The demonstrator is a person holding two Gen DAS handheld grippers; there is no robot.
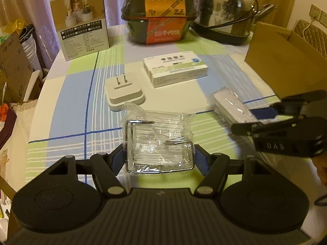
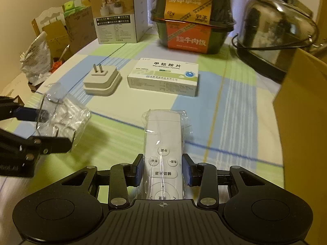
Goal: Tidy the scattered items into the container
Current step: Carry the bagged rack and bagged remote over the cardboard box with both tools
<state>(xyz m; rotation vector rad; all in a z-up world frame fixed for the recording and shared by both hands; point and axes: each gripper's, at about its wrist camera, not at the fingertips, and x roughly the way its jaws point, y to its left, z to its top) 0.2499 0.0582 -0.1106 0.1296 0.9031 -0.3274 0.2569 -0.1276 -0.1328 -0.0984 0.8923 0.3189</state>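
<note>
- The left gripper [image 1: 159, 159] has its jaws set wide on either side of a wire rack [image 1: 158, 143] sealed in a clear bag. The blue pads sit at the rack's two short ends, at nine and three o'clock, close against it; whether they already press I cannot tell for sure.
- The right gripper [image 2: 163, 170] straddles a white remote [image 2: 163, 155], also bagged. Its jaws are fairly narrow, with a sliver of daylight showing on both sides, so it looks not yet clamped.
- The cardboard box [image 2: 302, 106], which I take for the container, stands at three o'clock from the right gripper, open flap up.
- Waiting on the checked tablecloth [image 1: 67, 94]: a white plug adapter [image 1: 124, 90] at twelve o'clock from the rack, and a tablet box [image 1: 175, 68] at one o'clock beyond it.
- Handling, as I judge it: the rack is light and stiff, but the film is slick and loose. Better to bite on the chrome frame itself than on the spare plastic, or it may slide out.
- The remote looks light and rigid; its smooth wrapper could slip. Gripping its long sides near the middle, as now lined up, seems sound.
</note>
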